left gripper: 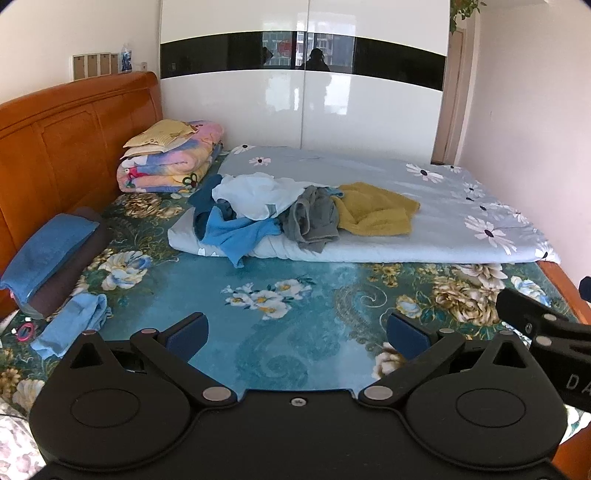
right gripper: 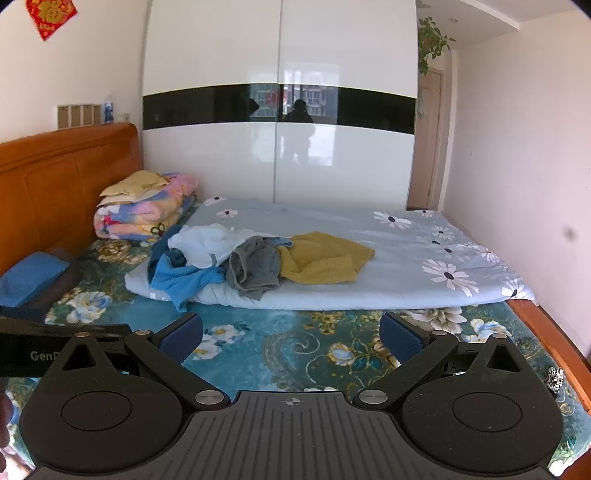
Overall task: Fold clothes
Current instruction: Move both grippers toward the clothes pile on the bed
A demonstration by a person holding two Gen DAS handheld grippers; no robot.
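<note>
Black claw (left gripper: pixel 297 334), blue pads (left gripper: pixel 186 332), silver rivets.

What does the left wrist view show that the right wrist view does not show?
Only the left wrist view shows the light blue cloth lying on the bedspread and the pink hair tie beside it. Only the right wrist view shows the red wall ornament. Both show the pile of clothes on the folded quilt, the wardrobe, and open, empty jaws.
</note>
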